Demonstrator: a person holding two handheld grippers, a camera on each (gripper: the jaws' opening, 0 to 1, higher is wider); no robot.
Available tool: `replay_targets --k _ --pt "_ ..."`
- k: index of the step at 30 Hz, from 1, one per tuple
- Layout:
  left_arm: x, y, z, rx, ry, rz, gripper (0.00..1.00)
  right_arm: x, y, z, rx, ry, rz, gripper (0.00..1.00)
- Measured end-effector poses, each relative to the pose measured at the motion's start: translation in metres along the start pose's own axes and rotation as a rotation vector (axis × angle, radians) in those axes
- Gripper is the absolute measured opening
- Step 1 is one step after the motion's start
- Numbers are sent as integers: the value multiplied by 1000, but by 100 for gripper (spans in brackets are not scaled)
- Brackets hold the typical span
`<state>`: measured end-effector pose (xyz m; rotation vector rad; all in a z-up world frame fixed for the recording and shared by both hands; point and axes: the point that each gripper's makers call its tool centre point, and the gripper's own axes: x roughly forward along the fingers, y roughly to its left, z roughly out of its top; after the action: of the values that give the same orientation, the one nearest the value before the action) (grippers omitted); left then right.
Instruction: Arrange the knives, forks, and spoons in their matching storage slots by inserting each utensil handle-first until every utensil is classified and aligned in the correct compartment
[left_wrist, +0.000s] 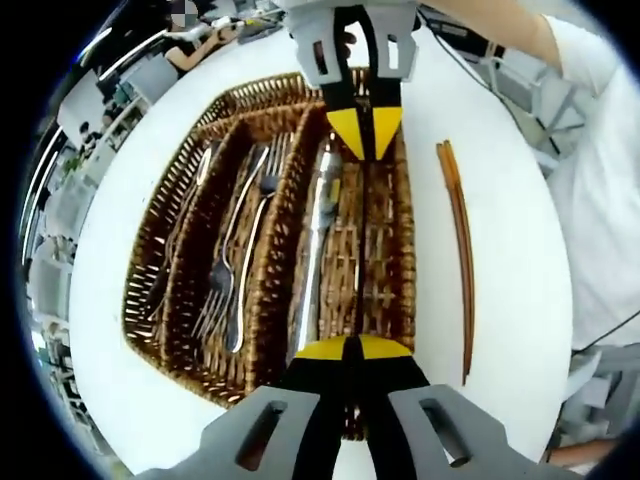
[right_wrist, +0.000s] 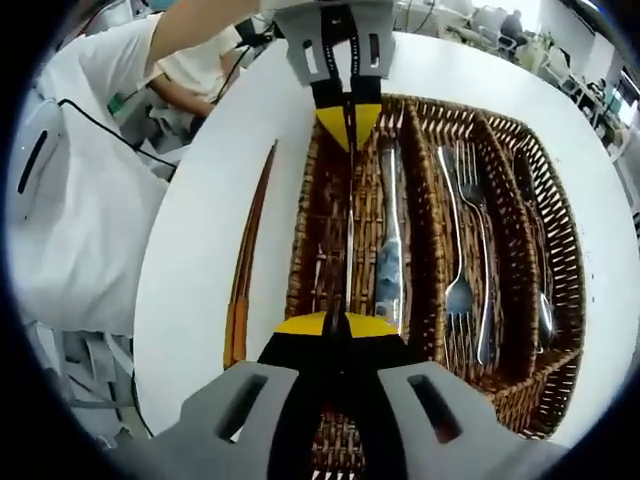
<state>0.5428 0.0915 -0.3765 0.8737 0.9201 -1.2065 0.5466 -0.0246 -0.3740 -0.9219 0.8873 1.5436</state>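
Observation:
A wicker cutlery tray lies on the white table. One compartment holds a knife, the one beside it forks, and the outer one spoons. Above the tray, a thin metal utensil, seen edge-on, spans between the two grippers. My right gripper is shut on one end. My left gripper faces it, shut on the other end. What kind of utensil it is I cannot make out.
Brown chopsticks lie on the round white table beside the tray's narrow end compartment. A person in white stands at that side. Desks and clutter ring the table.

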Motion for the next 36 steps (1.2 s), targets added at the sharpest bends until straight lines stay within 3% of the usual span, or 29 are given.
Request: replay_targets --k 7,11,14,21,36 --pt "0 -1 -1 -2 -5 -4 1 -1 4 3 -26 -6 -6 2" --pt "0 -1 -1 -5 -9 -3 1 -7 2 4 -27 -13 -43 5" --pt "1 -1 -2 -6 -8 -5 1 3 8 -4 -37 34 -30 6" --pt "3 0 -3 -8 -7 -10 1 13 10 -6 -30 43 -39 4" --pt "1 -1 5 8 -14 -31 1 2 10 -8 -2 44 -31 3"
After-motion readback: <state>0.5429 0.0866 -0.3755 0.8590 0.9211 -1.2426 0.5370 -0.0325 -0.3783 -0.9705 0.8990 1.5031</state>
